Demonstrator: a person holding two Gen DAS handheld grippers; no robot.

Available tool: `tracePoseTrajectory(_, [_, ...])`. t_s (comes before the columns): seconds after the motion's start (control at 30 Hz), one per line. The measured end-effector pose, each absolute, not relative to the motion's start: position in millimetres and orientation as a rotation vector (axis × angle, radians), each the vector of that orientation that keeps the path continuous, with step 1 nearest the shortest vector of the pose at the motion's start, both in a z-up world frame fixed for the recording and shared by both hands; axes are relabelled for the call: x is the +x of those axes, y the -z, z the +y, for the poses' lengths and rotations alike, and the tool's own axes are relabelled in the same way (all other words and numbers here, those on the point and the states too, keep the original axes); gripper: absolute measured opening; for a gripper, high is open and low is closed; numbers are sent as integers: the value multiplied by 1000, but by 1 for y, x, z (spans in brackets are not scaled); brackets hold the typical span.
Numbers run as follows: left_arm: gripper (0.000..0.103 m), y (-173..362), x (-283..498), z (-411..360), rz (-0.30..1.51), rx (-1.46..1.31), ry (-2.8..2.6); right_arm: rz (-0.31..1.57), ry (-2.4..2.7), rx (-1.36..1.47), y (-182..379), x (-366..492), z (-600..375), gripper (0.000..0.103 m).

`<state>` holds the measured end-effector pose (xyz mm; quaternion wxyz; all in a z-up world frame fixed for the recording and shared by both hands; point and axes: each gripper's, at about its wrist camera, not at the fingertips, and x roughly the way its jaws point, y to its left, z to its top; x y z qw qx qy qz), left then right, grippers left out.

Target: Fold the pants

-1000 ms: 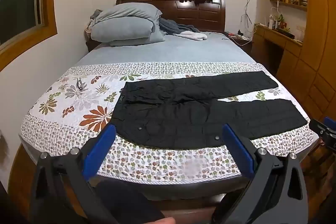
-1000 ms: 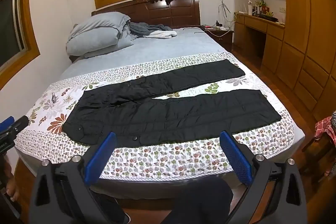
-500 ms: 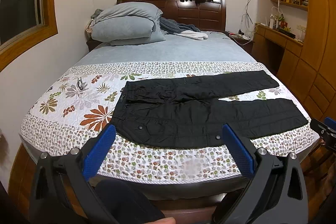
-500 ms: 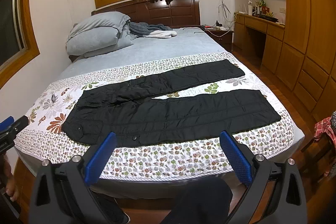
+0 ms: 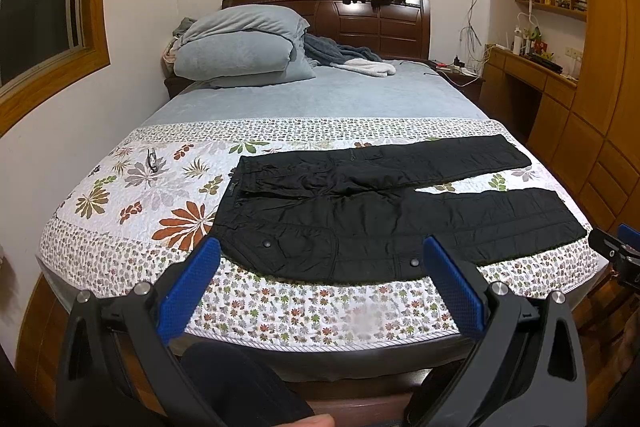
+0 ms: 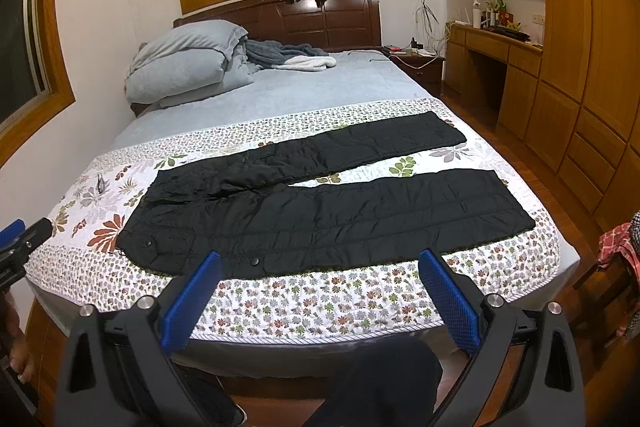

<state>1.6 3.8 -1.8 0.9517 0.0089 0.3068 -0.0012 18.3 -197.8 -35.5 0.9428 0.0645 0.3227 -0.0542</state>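
the black quilted pants point(image 5: 384, 219) are lying flat and unfolded on the white floral quilted bedspread point(image 5: 132, 195) at the foot of the bed. their long axis is running across the bed, with the waistband pointing to my left and the two legs spreading apart toward the cuffs on my right. i am holding my left gripper point(image 5: 320, 259) over the near edge, its blue-padded fingers point(image 5: 190, 287) spread wide around nothing. my right gripper point(image 6: 318, 269) is hovering the same way, its fingers point(image 6: 448, 303) wide apart and gripping nothing.
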Motion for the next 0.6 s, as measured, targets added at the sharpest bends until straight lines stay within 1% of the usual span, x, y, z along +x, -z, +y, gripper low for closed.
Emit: tracePoseTrajectory(0.6, [100, -6, 2, 3, 619, 16, 2, 645, 110, 123, 30, 18, -196, 100])
